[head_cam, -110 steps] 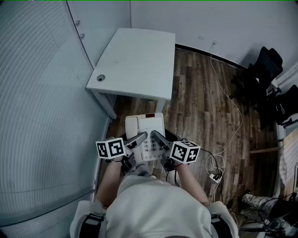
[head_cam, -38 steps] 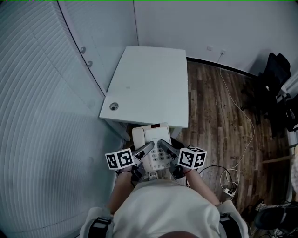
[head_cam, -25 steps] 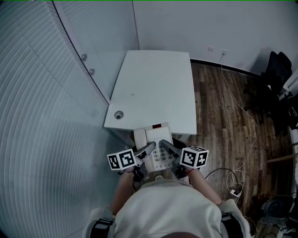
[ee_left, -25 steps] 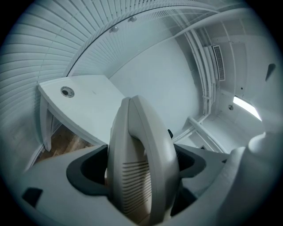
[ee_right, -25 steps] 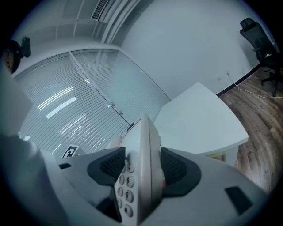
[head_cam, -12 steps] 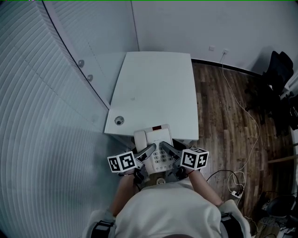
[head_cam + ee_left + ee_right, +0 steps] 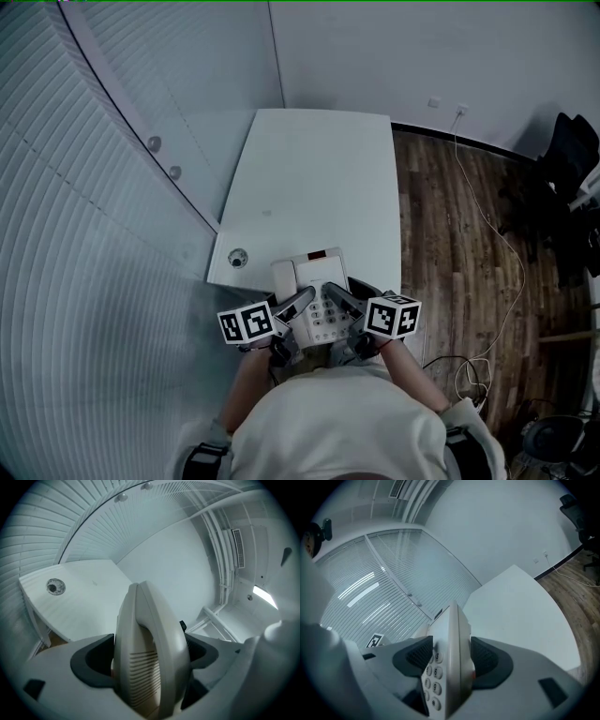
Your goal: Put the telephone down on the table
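Left gripper (image 7: 296, 302) first: its jaws are clamped snug on the handset side of the cream plastic desk telephone (image 7: 312, 281), only as far apart as the handset is thick. Right gripper (image 7: 341, 300) pinches the keypad edge of the same phone just as tight, so it hangs between both pairs of jaws.

What's changed over the last few seconds: the white rectangular table (image 7: 319, 169) has come right up to the jaws. The phone's far end now sits over its near edge instead of over the brown wooden plank floor (image 7: 469, 244). The round cable hole (image 7: 238, 257) is just ahead-left of the left jaws. I'd say carrying's basically done, lowering's next.
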Demonstrator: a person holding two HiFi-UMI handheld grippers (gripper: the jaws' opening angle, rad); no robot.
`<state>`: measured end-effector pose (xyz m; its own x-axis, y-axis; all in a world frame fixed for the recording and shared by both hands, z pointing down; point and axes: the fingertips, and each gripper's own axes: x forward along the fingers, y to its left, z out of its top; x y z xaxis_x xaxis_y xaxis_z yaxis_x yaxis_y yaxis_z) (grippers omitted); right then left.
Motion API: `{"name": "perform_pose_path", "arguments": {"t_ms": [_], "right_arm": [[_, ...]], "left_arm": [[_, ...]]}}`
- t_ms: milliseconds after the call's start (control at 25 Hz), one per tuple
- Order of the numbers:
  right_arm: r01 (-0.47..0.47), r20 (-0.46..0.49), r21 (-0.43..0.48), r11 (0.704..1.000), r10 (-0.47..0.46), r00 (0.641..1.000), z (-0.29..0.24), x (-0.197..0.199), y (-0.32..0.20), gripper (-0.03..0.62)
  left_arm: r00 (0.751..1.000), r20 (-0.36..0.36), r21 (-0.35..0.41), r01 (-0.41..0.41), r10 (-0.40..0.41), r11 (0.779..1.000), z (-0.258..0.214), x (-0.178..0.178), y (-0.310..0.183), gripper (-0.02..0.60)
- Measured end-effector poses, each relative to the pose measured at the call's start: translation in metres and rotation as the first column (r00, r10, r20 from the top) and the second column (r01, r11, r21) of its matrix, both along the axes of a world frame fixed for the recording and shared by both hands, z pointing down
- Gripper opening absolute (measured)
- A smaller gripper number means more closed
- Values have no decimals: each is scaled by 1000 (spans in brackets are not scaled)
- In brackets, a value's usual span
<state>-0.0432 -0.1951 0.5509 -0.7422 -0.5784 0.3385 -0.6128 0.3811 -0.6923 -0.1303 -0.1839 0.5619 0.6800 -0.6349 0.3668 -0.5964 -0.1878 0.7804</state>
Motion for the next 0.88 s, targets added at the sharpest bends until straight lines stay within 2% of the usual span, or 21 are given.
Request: {"name": "perform_pose_path", "arguments": {"t_ms": [120,240,560,880], "right_arm": [[8,-1,-2,1000,-8,1000,-7,4,-20,267],[14,-7,-10,1000,-14,1000,9,3,-45,267],[42,-6,-24,999,-42,999,-2,23,-76,267],[78,-16,-30,997,-78,997,7,37,-109,267]], "left_arm": [[1000,3,-6,9,-9,1000,-6,4,-19,439],[1000,-2,-16,16,-16,1000,10,4,-43,438],[999,13,-32,50,-49,998,-3,24,-71,439],[996,11,-48,89,-89,995,7,38,-100,437]]}}
